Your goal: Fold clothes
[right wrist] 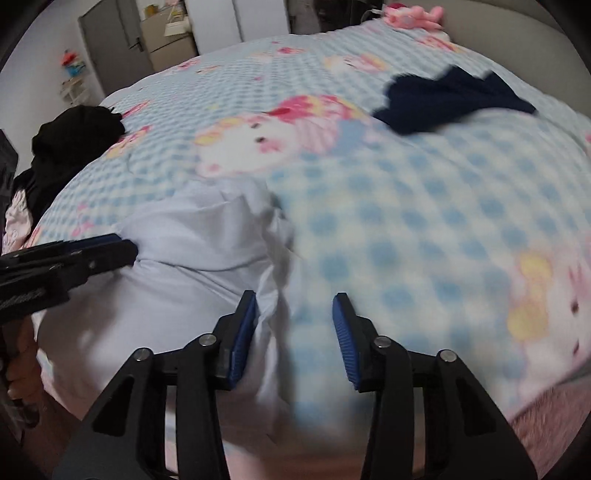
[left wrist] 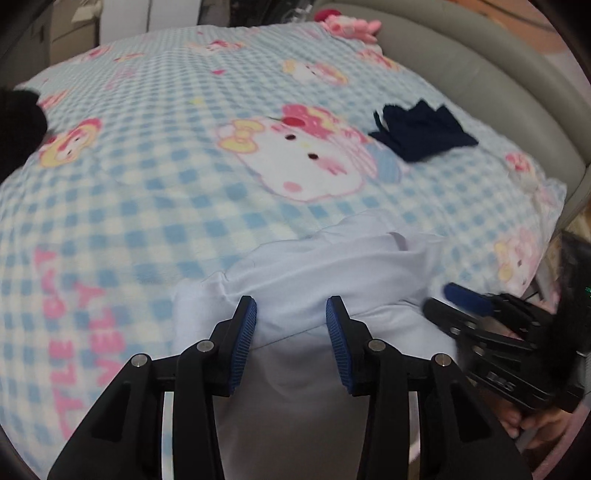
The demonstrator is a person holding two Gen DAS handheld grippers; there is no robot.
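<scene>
Blue-and-white checked blanket (left wrist: 147, 192) with pink cartoon cats, pale blue shirt (left wrist: 314, 280) on it, navy garment (left wrist: 424, 133) beyond the shirt.

bed cover: blue-and-white checked blanket (left wrist: 166, 192) with cartoon cat prints, spread over the whole bed
headboard: padded, grey-beige, curved (left wrist: 491, 85), along the bed's right side
far end: pink plush toy (left wrist: 351, 26)
door: grey, with handle (right wrist: 122, 48), beyond the bed
wall: pale, with a small shelf (right wrist: 74, 85)
cabinets: white (right wrist: 236, 18), beside the door
</scene>
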